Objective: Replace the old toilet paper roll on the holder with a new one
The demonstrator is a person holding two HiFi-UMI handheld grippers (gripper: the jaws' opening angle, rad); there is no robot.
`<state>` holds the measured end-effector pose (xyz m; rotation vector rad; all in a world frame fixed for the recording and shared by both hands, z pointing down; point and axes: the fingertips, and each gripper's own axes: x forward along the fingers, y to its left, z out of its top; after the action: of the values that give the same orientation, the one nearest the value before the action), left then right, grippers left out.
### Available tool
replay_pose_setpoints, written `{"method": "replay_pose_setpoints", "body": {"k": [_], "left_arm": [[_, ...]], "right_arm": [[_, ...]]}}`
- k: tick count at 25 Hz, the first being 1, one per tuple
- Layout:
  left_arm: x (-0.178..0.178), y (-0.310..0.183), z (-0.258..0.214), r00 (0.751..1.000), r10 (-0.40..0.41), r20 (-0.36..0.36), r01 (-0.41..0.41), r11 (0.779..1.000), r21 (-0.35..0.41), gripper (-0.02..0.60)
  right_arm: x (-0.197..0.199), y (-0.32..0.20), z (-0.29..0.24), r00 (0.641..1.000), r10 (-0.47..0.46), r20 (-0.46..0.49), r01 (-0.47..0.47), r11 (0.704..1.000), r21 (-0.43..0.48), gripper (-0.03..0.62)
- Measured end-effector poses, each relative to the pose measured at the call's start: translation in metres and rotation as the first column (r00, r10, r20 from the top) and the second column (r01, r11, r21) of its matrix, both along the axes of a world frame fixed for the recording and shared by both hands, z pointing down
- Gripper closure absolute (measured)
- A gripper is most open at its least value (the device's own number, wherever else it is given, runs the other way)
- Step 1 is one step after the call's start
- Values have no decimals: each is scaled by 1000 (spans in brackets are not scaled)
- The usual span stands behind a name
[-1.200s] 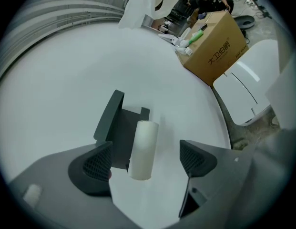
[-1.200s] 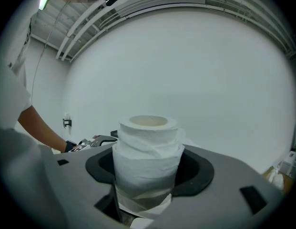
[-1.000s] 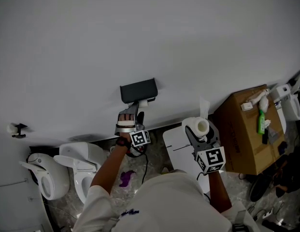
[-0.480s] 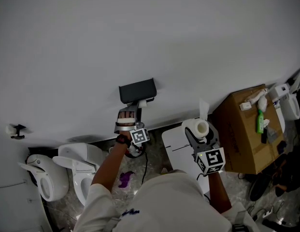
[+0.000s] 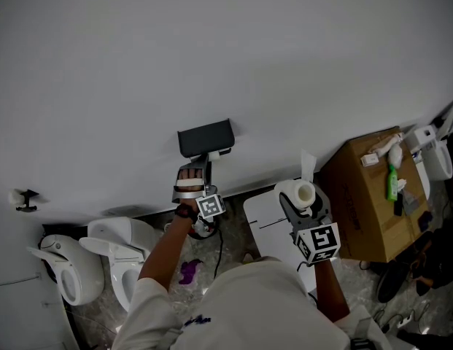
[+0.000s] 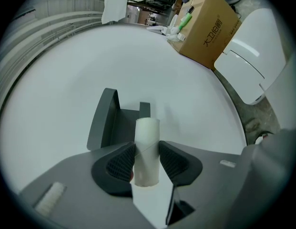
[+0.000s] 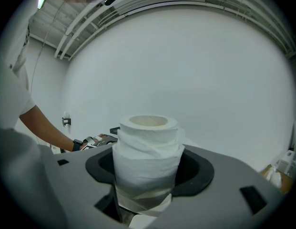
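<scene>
Left claw (image 6: 147,157) on the cardboard tube (image 6: 147,132) at the holder (image 6: 106,123); right claw (image 7: 148,173) carries the new roll (image 7: 148,142).
Left claw's jaws have just been closing, and both pads press the bare cardboard tube, just in front of the dark grey holder on the white wall (image 5: 211,49). Right claw is clamped round the full new roll, off to the holder's right, well apart from it.

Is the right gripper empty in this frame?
No, the right gripper is closed on a full toilet paper roll that stands upright between its jaws.
</scene>
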<state>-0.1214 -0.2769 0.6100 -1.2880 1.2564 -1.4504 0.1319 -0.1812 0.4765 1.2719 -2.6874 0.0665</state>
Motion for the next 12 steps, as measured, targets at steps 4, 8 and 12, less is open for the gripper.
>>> {"method": "replay_pose_setpoints", "body": {"k": [4, 8, 12], "left_arm": [[4, 1, -4, 1000, 9, -1, -9, 1000, 20, 416], [12, -1, -4, 1000, 20, -18, -20, 1000, 19, 417], [17, -3, -5, 1000, 12, -28, -12, 1000, 11, 417]], "right_arm": [[2, 0, 2, 1000, 5, -2, -5, 1000, -7, 298], [7, -1, 2, 1000, 13, -1, -13, 1000, -8, 298], [13, -3, 1, 1000, 21, -4, -21, 1000, -7, 298]]}}
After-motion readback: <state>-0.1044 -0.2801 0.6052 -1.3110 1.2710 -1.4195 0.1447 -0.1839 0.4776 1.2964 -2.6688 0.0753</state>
